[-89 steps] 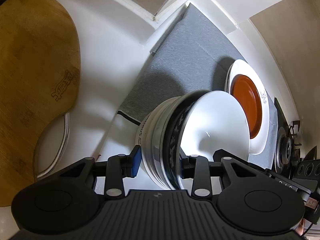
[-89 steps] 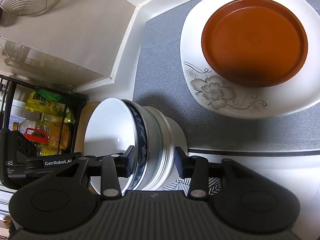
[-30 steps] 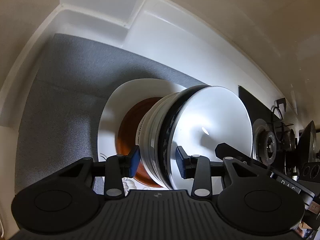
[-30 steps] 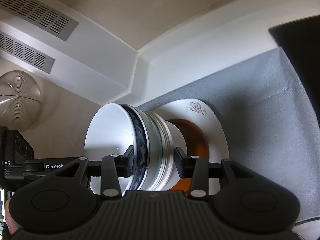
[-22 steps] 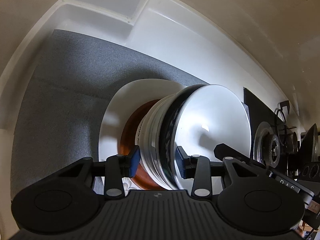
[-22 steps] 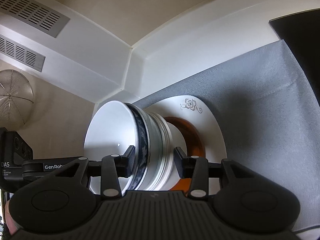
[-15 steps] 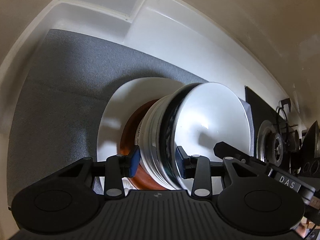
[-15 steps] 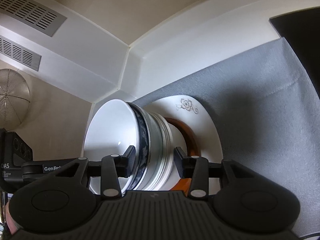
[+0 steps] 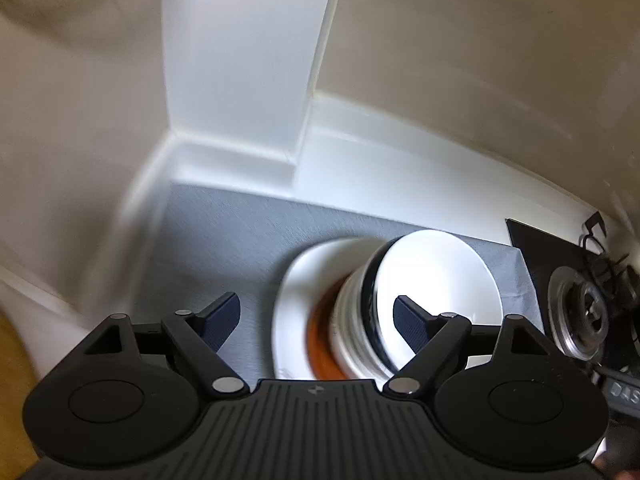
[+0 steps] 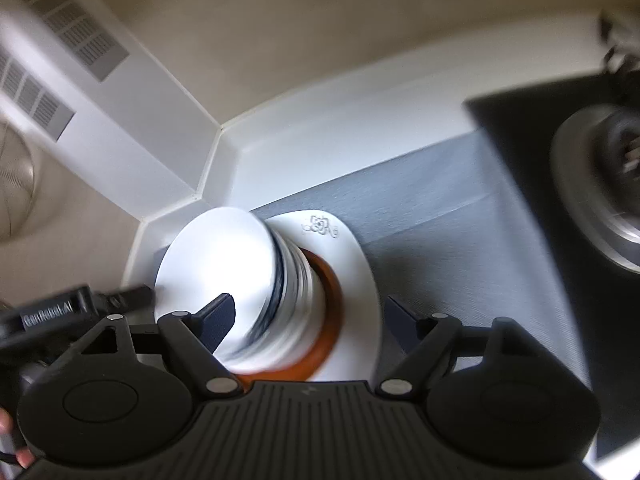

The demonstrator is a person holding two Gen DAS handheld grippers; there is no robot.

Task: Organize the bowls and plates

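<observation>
on the grey mat (image 9: 224,236), a nested stack of white bowls (image 9: 404,312) rests in a brown dish (image 10: 326,312) upon a white floral plate (image 10: 360,276). left gripper (image 9: 316,316) and right gripper (image 10: 310,320) jaws are opening wide, pads clear of the rims, holding nothing: apparently the stack is released to nest by size.

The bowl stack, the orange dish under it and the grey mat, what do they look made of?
Bowl stack: likely glazed ceramic; glossy white with bright highlights, one dark patterned rim.
Orange dish: smooth and uniformly coloured, plastic or glazed ceramic, can't tell.
Grey mat: seemingly woven fabric, matte with fine texture.
</observation>
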